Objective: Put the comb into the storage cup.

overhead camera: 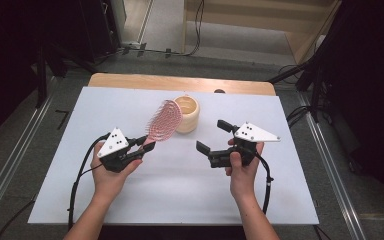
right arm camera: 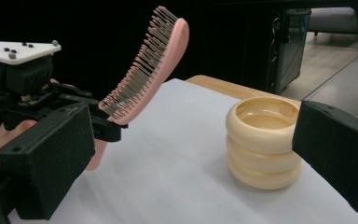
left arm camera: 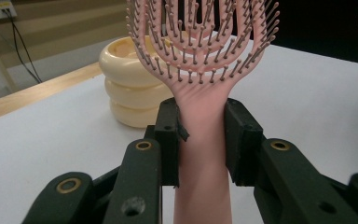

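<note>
On the white-topped table (overhead camera: 180, 190), the left hand-held gripper (overhead camera: 147, 143) clamps the handle of a pink vented plastic hairbrush (overhead camera: 164, 120), raised beside a cream ribbed round holder (overhead camera: 187, 114). The right hand-held gripper (overhead camera: 213, 136) gapes wide, empty.

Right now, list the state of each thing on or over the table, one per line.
Pink hairbrush: lifted off the table, clamped by its handle, head tilted up beside the holder.
Cream ribbed holder: upright on the table, open top, apart from both grippers.
Left hand-held gripper: shut on the brush handle.
Right hand-held gripper: open, holding nothing.
</note>
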Demonstrator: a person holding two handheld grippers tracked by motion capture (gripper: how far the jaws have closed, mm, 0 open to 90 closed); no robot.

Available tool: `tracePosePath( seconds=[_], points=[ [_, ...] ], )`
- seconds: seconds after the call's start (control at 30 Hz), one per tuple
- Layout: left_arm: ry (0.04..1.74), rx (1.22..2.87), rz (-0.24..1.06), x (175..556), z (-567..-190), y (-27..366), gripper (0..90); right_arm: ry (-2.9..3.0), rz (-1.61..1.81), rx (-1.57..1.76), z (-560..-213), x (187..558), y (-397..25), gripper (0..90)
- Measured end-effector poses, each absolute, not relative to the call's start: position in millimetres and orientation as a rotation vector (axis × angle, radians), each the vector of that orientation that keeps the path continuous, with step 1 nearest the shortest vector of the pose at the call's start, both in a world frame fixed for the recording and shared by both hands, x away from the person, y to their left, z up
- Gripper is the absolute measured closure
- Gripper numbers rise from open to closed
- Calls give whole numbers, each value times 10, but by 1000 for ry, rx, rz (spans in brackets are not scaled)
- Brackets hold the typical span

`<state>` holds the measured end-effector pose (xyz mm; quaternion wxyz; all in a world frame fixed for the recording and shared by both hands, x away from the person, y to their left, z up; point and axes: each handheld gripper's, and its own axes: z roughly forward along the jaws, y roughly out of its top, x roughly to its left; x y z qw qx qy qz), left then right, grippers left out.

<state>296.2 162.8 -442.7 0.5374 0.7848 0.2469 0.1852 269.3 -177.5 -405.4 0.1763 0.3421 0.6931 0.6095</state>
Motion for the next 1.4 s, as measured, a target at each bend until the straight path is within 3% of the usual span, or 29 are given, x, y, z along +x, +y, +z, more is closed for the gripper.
tracePosePath(
  seconds=[1.13, 1.4],
  points=[
    [520, 1891, 384, 2698, -4701, 1143, 707, 1986, 1814, 1144, -4269, 2622, -1445, 0],
    [503, 1894, 394, 2668, -4736, 1081, 707, 1924, 1843, 1268, -4298, 2648, -1427, 118]
  ],
)
